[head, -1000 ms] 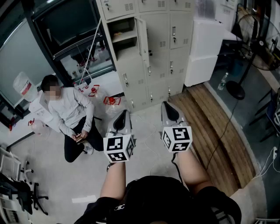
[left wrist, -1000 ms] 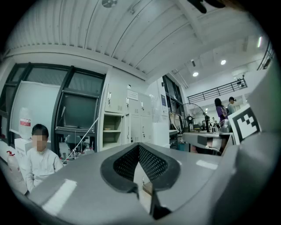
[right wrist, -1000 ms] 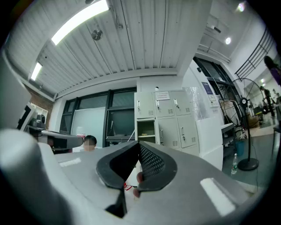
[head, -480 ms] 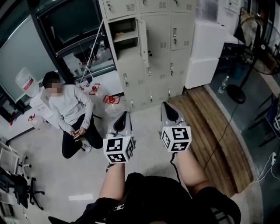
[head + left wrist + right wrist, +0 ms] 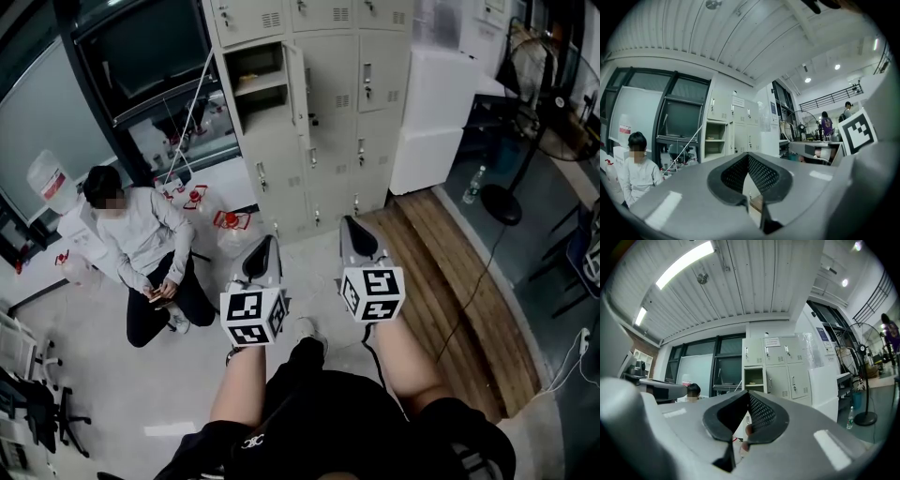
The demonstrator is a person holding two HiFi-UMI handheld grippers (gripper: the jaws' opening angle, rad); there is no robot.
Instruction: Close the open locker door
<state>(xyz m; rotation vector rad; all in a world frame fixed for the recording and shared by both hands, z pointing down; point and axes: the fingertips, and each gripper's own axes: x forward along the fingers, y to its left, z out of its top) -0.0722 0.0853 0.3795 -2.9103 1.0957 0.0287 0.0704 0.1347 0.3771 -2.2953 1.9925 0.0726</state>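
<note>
The bank of grey lockers (image 5: 319,112) stands ahead at the top of the head view. One upper compartment (image 5: 258,80) is open, its door (image 5: 296,82) swung out edge-on to me. Both grippers are held level over the floor, well short of the lockers. My left gripper (image 5: 267,247) is shut with nothing in it. My right gripper (image 5: 354,226) is shut and empty too. In the left gripper view the open compartment (image 5: 714,143) shows beyond the shut jaws of the left gripper (image 5: 748,155). In the right gripper view the compartment (image 5: 753,377) sits just above the right gripper (image 5: 747,392).
A person (image 5: 141,244) sits on the floor at the left, near red objects (image 5: 230,218) and a water jug (image 5: 52,178). A white cabinet (image 5: 431,103) stands right of the lockers. A wooden floor strip (image 5: 450,281), a cable, a bottle (image 5: 472,185) and a standing fan (image 5: 539,84) lie to the right.
Both grippers have moved a little toward the lockers, which now sit slightly nearer in view. A shoe of the person holding the grippers has stepped into view between the arms.
</note>
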